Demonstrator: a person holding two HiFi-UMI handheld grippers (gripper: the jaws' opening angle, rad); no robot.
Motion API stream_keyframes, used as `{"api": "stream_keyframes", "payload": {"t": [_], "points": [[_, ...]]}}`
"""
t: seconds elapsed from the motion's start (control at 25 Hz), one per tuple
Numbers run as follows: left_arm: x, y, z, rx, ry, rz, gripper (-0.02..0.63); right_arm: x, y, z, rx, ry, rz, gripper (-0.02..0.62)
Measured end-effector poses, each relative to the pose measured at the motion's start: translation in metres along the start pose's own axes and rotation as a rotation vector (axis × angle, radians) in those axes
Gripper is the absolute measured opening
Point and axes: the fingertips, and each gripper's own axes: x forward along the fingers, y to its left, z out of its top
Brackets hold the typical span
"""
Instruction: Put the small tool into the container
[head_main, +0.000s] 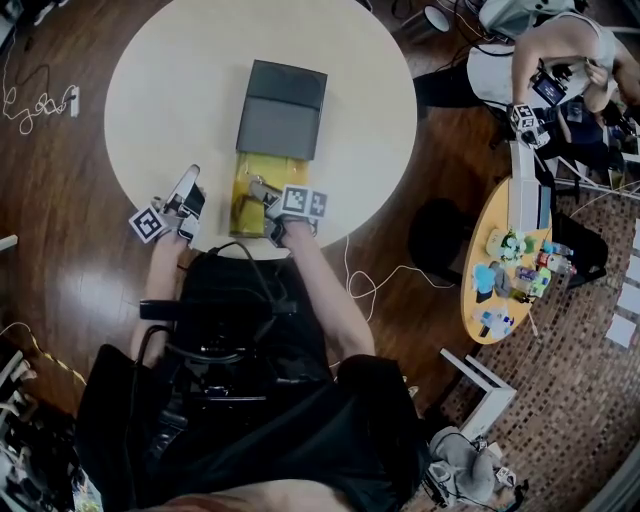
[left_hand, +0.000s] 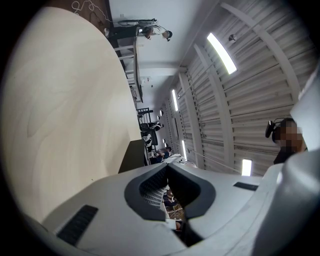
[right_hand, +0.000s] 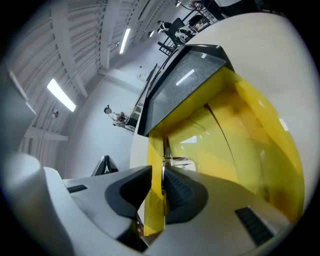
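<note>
Jaws of right gripper (right_hand: 159, 172) parted astride yellow container (right_hand: 260, 145) wall; small tool (right_hand: 175, 161) seemingly loose inside. Left gripper (left_hand: 167, 167) pressed together.

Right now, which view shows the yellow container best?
Right gripper view: the yellow container fills the frame, grey lid over its far end, one wall between the jaws. Head view shows it small, partly behind the right gripper. Left gripper view: only a dark sliver.
</note>
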Motion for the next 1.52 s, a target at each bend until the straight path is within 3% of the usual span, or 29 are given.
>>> {"api": "stream_keyframes", "payload": {"t": [0.2, 0.48, 0.96, 1.2, 1.4, 1.52], "points": [[-0.002, 0.002, 0.0, -0.002, 0.002, 0.007, 0.0, 0.003, 0.005, -0.003, 0.004, 0.005, 0.026, 0.081], [0.0, 0.002, -0.001, -0.005, 0.012, 0.004, 0.0, -0.013, -0.003, -0.002, -0.047, 0.005, -0.037, 0.083], [0.01, 0.001, -0.009, -0.009, 0.058, -0.006, 0.0, -0.025, -0.006, -0.002, -0.053, -0.043, -0.031, 0.083], [0.004, 0.001, -0.005, -0.014, 0.05, 0.003, 0.0, -0.014, 0.001, 0.001, -0.068, -0.044, -0.012, 0.011], [0.003, 0.001, -0.004, -0.004, 0.051, 0.005, 0.0, 0.002, 0.007, -0.01, -0.204, 0.046, -0.037, 0.011], [0.004, 0.0, -0.005, -0.007, 0.053, 0.006, 0.0, 0.005, 0.005, -0.014, -0.318, 0.088, -0.11, 0.068]]}}
